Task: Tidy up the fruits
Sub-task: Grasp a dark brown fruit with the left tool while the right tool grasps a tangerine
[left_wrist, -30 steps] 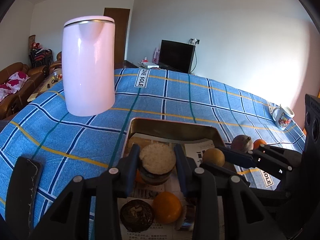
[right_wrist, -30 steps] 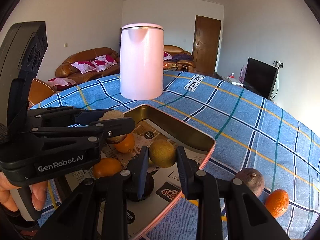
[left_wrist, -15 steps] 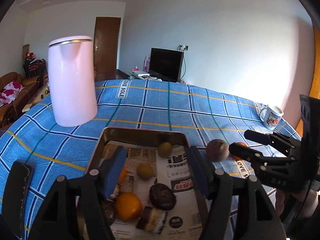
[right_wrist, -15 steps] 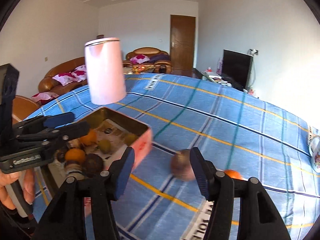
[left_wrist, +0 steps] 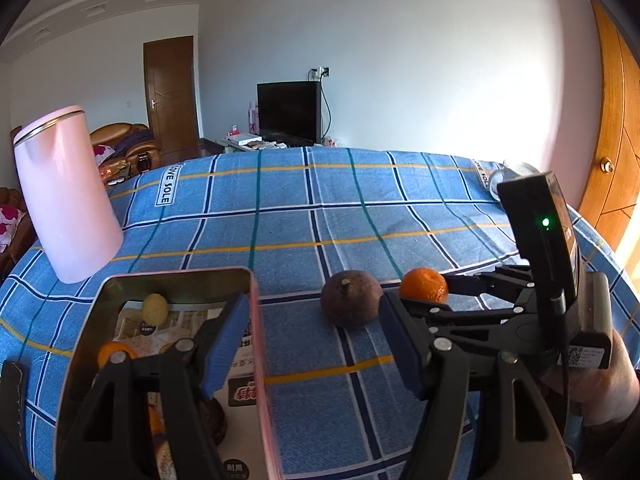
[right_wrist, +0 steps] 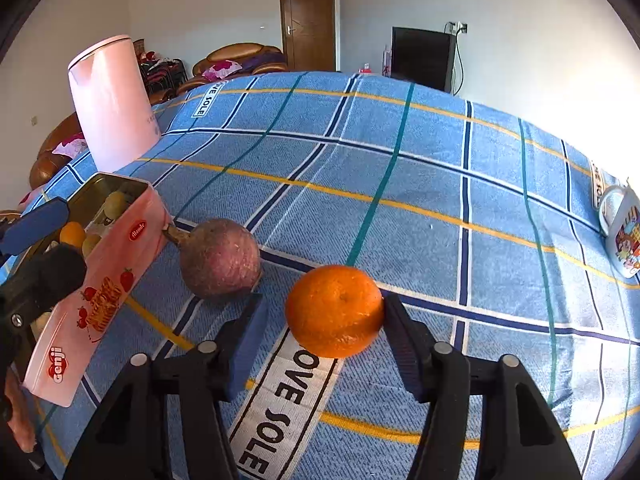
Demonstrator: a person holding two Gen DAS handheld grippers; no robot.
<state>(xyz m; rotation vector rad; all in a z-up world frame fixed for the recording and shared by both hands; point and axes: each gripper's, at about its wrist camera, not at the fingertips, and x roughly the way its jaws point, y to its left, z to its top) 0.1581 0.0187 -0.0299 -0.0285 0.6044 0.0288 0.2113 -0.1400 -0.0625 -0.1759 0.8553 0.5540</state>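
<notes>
Left wrist view first: at the far left we see a tall pink kettle (left_wrist: 68, 196) standing on the surface (left_wrist: 320, 208), which wears a blue checked cloth with yellow, teal and navy lines. Just in front of the kettle sits the pink tin (left_wrist: 256, 360), lined with printed paper and holding several fruits, among them a pale yellow one (left_wrist: 155, 308) near its far wall and an orange one (left_wrist: 114, 353) nearer us. Our left gripper (left_wrist: 312, 344) hangs over the tin's right wall with its fingers (left_wrist: 224, 344) spread and nothing between them. To the right of the tin, on the bare cloth, lie a dark purplish fruit (left_wrist: 351, 299) and then the orange (left_wrist: 424, 285), close together but apart.

In the right wrist view the right gripper (right_wrist: 320, 340) has the orange (right_wrist: 334, 311) between its fingers (right_wrist: 404, 344); its jaws have just been closing, the right finger meets the peel, the left one still stands off it, so it is not yet gripped. A patterned mug (right_wrist: 622, 232) stands at the surface's far right edge.

Behind, we see a sofa (right_wrist: 236, 58), a brown door (right_wrist: 308, 20), a dark television (right_wrist: 422, 58) and pale walls.
</notes>
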